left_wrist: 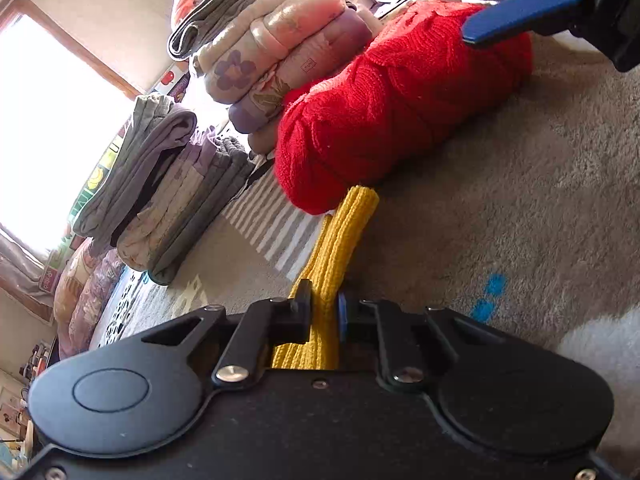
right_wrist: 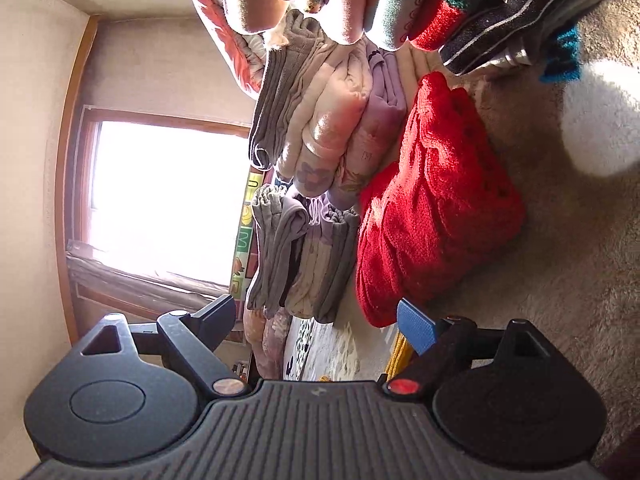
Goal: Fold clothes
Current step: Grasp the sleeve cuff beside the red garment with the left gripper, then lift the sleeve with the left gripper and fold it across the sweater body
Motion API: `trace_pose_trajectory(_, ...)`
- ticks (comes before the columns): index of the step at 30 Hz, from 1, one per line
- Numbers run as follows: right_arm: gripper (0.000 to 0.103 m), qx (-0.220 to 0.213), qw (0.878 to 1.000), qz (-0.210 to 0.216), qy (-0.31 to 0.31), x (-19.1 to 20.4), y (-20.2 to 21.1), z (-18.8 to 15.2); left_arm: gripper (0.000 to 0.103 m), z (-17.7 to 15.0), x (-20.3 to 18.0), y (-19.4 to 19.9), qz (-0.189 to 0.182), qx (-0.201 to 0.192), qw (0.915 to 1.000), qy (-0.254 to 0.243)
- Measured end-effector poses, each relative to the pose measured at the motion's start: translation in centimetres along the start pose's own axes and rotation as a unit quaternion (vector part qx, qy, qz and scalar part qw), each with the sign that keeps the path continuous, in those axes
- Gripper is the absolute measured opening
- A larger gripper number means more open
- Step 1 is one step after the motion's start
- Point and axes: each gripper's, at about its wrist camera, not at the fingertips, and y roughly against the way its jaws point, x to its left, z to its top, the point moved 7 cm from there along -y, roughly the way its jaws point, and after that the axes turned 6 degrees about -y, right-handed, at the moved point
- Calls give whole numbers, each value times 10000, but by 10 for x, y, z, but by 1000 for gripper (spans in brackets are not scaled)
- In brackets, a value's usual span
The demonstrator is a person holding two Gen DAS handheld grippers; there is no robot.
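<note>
Red knit sweater (left_wrist: 404,120), mustard-yellow ribbed garment (left_wrist: 340,248), beige carpet (left_wrist: 520,208).

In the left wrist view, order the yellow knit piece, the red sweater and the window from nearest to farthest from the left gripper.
1. Yellow knit piece: clamped in the left gripper.
2. Red sweater: just beyond it, on the carpet.
3. Window: far left, behind the folded stacks.

Striped garment (right_wrist: 532,20): white lettering, partly legible, "children".
Colourful letter mat (right_wrist: 243,240): single letters, too blurred to read reliably.
</note>
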Motion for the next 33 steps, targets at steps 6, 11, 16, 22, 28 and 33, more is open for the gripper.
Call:
trace_pose_trajectory(6, 88, -39, 9991, -90, 406, 7, -3, -6, 9, -6, 45, 28, -295, -237, 9935, 1073)
trace_pose_trajectory(11, 88, 42, 9959, -113, 893, 17, -6, -18, 9, -28, 96, 48, -827, -394, 9692, 2286)
trace_pose_trajectory(16, 88, 456, 9806, -59, 1908, 39, -18, -54, 9, -67, 149, 66, -1198, -568, 9270, 3507)
trace_pose_trajectory(22, 88, 1168, 9381, -84, 3260, 58, -41, -126, 9, -120, 199, 90, -1199, -818, 8784, 4555)
trace_pose_trajectory(28, 88, 1913, 8787, -121, 4371, 59, -59, -214, 8, -160, 223, 106, -1025, -966, 8579, 4941)
trace_pose_trajectory(33, 86, 2180, 8251, -448, 5193, 44, -66, -275, 8, -192, 243, 117, -878, -1179, 8379, 5257)
